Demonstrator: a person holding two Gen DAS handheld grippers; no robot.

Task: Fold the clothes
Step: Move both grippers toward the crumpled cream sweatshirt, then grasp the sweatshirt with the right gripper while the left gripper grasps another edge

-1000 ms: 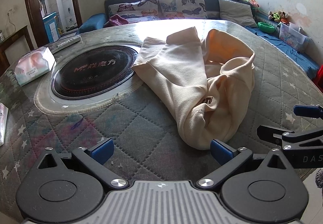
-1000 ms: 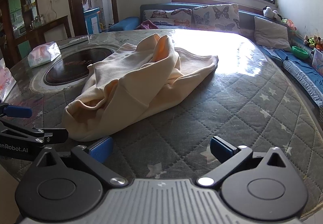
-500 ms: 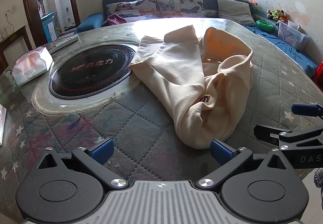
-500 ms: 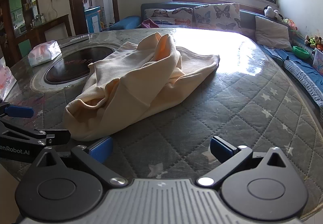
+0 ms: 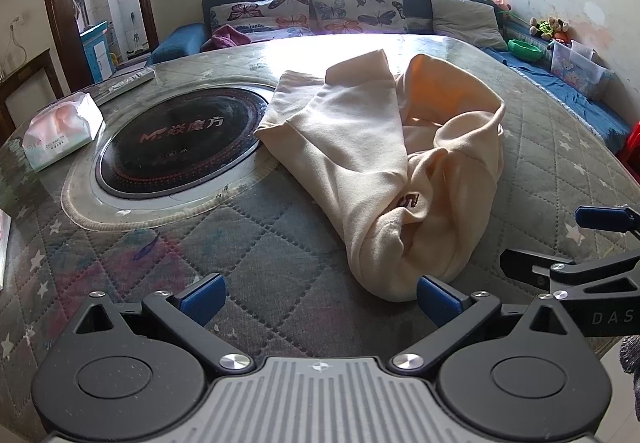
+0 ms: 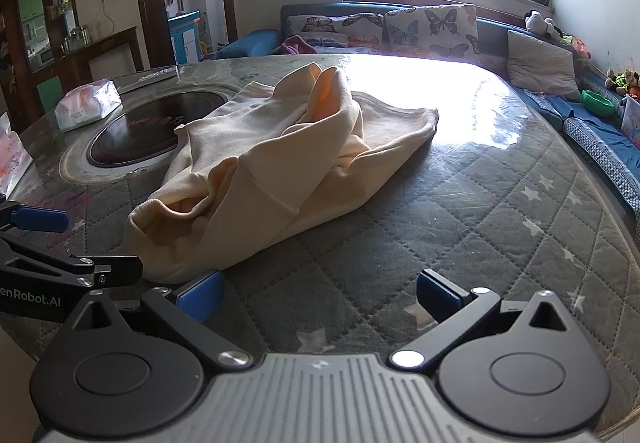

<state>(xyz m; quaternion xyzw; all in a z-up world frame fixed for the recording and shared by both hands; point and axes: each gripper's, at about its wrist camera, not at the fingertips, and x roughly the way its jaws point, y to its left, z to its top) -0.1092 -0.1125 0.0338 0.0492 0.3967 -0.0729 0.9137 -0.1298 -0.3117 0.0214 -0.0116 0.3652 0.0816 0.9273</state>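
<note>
Ahead of both spread grippers, crumpled cream garment (image 5: 400,163), untouched

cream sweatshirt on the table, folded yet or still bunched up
Still bunched up. The cream sweatshirt lies in a crumpled heap on the quilted table, with loose overlapping folds and one opening gaping upward. Neither open gripper holds it.

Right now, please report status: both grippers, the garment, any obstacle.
Left gripper open, right gripper open, both empty. Crumpled cream sweatshirt unfolded, partly over black round cooktop. Tissue pack clear of it.
</note>
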